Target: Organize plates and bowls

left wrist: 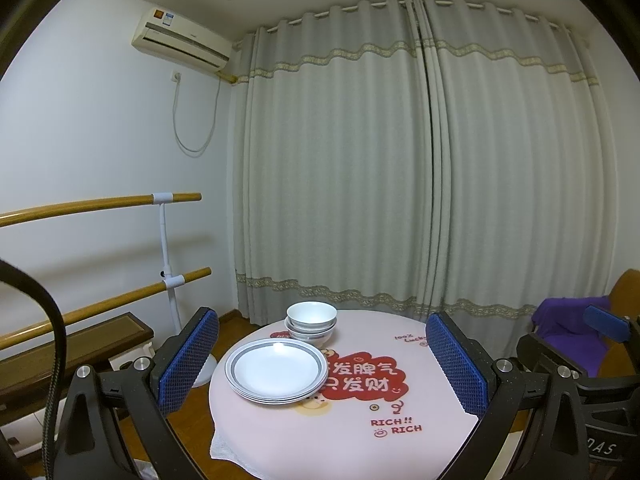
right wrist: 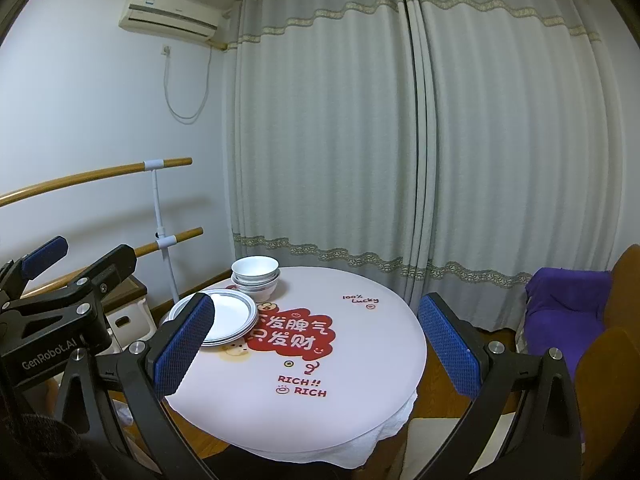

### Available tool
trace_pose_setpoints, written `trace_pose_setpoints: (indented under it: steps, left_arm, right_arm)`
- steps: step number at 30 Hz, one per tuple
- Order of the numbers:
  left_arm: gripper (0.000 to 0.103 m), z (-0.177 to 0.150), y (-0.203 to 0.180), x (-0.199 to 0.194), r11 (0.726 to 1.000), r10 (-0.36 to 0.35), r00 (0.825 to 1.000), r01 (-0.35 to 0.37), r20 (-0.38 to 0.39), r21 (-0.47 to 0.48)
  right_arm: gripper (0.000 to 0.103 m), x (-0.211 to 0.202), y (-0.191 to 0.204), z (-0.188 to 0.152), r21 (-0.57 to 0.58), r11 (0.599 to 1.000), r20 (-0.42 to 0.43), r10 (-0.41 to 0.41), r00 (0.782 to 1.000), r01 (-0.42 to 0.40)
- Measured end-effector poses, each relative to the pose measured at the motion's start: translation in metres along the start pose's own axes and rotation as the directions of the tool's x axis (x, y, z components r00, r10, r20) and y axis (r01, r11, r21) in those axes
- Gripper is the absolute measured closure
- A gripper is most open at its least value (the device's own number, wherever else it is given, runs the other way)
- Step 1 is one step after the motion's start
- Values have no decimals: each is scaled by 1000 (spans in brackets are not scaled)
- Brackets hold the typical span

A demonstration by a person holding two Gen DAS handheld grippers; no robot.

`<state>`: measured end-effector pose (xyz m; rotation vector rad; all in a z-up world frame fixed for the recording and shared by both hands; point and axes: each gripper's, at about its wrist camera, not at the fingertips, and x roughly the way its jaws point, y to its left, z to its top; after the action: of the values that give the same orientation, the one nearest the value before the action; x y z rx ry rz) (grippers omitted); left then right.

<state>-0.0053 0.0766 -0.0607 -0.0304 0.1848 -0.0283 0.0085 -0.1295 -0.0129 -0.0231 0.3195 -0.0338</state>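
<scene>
White plates (left wrist: 276, 372) lie ahead of the open left hand-held gripper (left wrist: 324, 364).

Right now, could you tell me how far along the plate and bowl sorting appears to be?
It looks essentially finished. The plates sit in one stack on the table, and the bowls are nested in a second stack just behind them. Nothing is in hand: the left gripper and right gripper are both open and empty. No loose dishes show.

Grey curtains (left wrist: 400, 160), AC unit (left wrist: 182, 38) on white wall, wood floor.
</scene>
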Motion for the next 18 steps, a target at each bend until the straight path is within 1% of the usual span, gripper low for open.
trace_pose_setpoints:
  steps: [18]
  left_arm:
    - [1,-7,-2,2,1000,5,1000,-5,15,0]
  right_arm:
    - [0,3,-2,0,5,1000,-2,4,1000,-4]
